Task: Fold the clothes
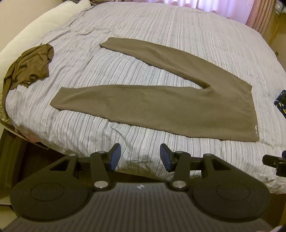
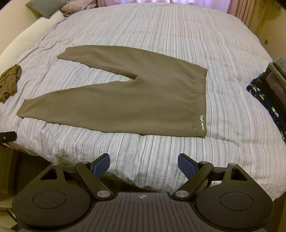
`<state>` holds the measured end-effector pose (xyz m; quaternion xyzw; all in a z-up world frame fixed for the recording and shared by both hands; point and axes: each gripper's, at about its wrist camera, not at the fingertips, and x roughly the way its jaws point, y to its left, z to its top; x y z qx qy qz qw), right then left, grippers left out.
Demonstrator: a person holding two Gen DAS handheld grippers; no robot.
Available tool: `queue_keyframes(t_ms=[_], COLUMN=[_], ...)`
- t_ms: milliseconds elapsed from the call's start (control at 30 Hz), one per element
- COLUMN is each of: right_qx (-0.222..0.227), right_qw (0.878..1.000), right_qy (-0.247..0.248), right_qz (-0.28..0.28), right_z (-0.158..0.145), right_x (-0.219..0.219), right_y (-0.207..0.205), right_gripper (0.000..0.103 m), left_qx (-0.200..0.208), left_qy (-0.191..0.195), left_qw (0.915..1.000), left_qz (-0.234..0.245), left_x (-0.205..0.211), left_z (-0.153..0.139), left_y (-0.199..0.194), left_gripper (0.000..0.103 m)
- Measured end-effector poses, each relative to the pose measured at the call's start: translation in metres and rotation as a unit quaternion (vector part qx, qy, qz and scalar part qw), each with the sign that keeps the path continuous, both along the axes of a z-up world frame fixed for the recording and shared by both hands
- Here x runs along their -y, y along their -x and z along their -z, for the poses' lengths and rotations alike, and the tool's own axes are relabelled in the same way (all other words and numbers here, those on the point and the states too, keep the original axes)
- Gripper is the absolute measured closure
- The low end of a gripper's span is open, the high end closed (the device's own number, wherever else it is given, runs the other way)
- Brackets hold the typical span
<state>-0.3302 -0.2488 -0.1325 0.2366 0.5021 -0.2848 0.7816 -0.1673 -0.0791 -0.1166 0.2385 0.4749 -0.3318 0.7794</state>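
Olive-brown trousers (image 1: 160, 105) lie flat on the striped bed cover (image 1: 143, 23), legs spread in a V toward the left, waistband at the right with a small white logo (image 1: 255, 127). They also show in the right wrist view (image 2: 125, 105). My left gripper (image 1: 140, 157) is open and empty, above the bed's near edge, short of the near leg. My right gripper (image 2: 143, 166) is open and empty, also at the near edge, short of the waist end. A crumpled olive garment (image 1: 30, 66) lies at the far left of the bed; it also shows in the right wrist view (image 2: 9, 80).
A white pillow (image 1: 35, 23) lies at the bed's left. A dark blue patterned cloth (image 2: 268, 105) lies at the right edge. Pink curtains (image 1: 259, 16) hang behind the bed. A grey cushion (image 2: 42, 7) sits at the back left. The other gripper's tip (image 1: 275, 162) shows at right.
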Motion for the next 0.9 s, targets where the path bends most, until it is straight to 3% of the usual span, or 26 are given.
queue_keyframes(t_ms=[400, 900], right_qx=[-0.016, -0.029], right_qw=[1.0, 0.992], right_qy=[0.017, 0.013], right_qz=[0.014, 0.119], right_z=[0.001, 0.002], right_x=[0.017, 0.078], right_y=[-0.031, -0.126], right_gripper=[0.017, 0.017], left_qx=[-0.013, -0.011], left_qy=[-0.009, -0.011], left_qw=[0.9998, 0.9924], left_qz=[0.014, 0.122], left_x=[0.023, 0.151], left_z=[0.012, 0.015], left_y=[-0.041, -0.148], left_gripper=[0.058, 0.058])
